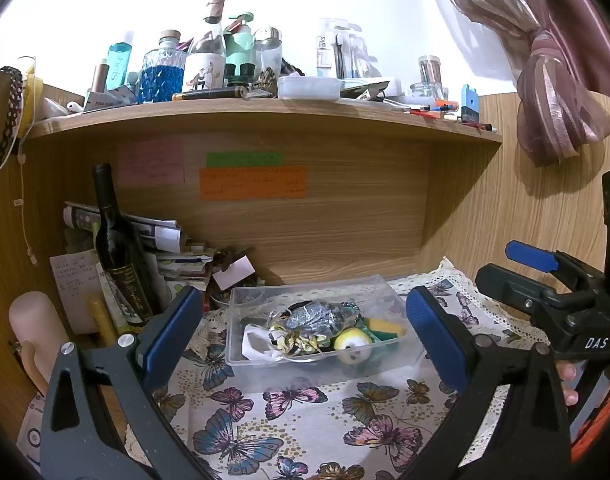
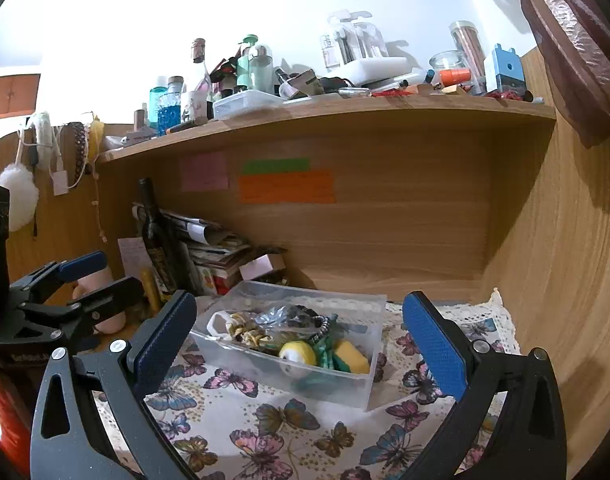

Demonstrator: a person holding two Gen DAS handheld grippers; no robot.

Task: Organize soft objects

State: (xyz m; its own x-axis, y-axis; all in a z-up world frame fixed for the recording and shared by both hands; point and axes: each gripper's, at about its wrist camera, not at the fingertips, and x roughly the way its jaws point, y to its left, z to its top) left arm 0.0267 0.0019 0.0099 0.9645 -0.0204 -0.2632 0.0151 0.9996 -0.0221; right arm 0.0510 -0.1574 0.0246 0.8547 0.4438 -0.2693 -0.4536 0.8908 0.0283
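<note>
A clear plastic box [image 1: 401, 354] [image 2: 369, 376] stands on the butterfly cloth [image 1: 289, 416] [image 2: 265, 420]. In it lie a yellow ball toy [image 1: 353, 345] [image 2: 298, 354], a yellow-green sponge [image 1: 385, 328] [image 2: 351, 358], a grey crumpled bag [image 1: 313, 316] [image 2: 281, 316], a white cloth [image 1: 255, 340] and beaded trinkets. My left gripper [image 1: 305, 332] is open and empty, held short of the box. My right gripper [image 2: 301, 344] is open and empty, also short of the box. Each gripper shows at the edge of the other's view [image 1: 545, 280] [image 2: 77, 284].
A dark wine bottle [image 1: 119, 248] [image 2: 159, 248] and stacked papers [image 1: 173, 256] [image 2: 217, 252] stand at the back left. A shelf [image 1: 265, 116] [image 2: 345, 108] crowded with bottles hangs overhead. A wooden wall [image 2: 565, 280] and a curtain [image 1: 545, 60] are to the right.
</note>
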